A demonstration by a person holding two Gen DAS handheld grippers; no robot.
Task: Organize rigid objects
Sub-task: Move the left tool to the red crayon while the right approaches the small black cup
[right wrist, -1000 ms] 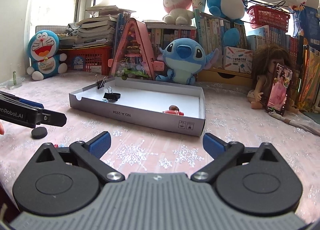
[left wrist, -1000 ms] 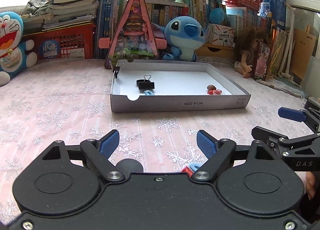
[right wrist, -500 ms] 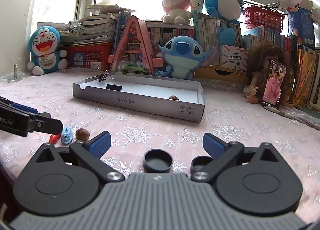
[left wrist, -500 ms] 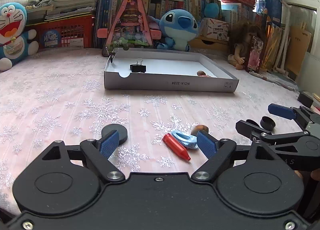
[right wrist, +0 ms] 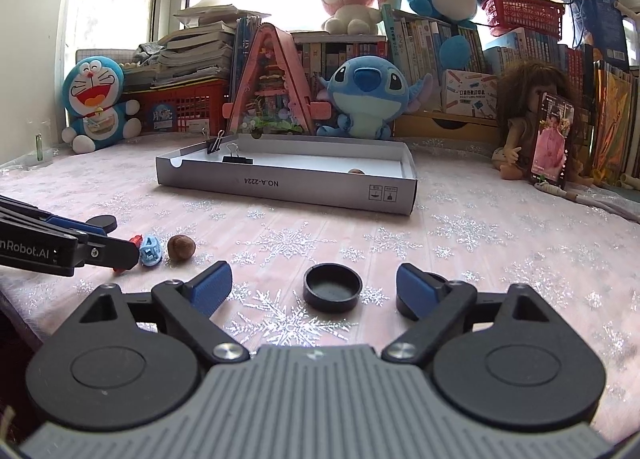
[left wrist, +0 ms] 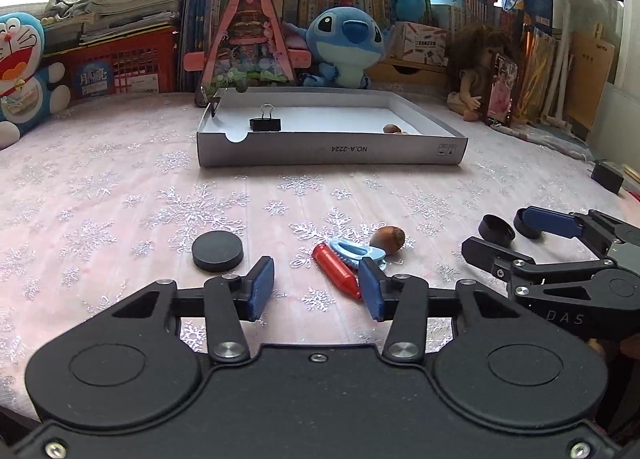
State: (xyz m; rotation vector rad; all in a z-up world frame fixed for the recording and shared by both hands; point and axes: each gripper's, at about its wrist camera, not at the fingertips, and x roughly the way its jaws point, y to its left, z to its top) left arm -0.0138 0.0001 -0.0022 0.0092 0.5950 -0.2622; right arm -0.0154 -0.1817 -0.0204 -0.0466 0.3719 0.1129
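**Small hard pieces loose on the cloth, the tray only partly filled**

On the snowflake tablecloth (left wrist: 120, 163), going left to right in the left wrist view, lie a flat black disc (left wrist: 217, 250), a red crayon-like piece (left wrist: 337, 270) with a light-blue plastic piece (left wrist: 356, 252) touching it, a brown nut (left wrist: 387, 236), and two black caps (left wrist: 497, 230). All look light and stiff, so none should deform under the pads. The disc is low and smooth, and I would judge it prone to slipping; taking it across its rim seems best. The red piece is best pinched across its narrow body, and the nut, being round, may roll if nudged. The nearer cap (right wrist: 332, 287) sits open side up and offers its wall as a hold.

The left gripper (left wrist: 316, 289) hangs just behind the red and blue pieces, fingers moderately parted and holding nothing. The right gripper (right wrist: 314, 285) is spread wide and empty, with the cap between its fingers and the second cap partly hidden behind its right finger.

Farther back, well apart from the loose pieces, the shallow white box (left wrist: 332, 151) holds a black binder clip (left wrist: 265, 122) near its left front, a second clip (right wrist: 215, 144) on its left rim, and a brown nut-like thing (left wrist: 392, 128) toward the right. Anything else beside it is too small to tell.
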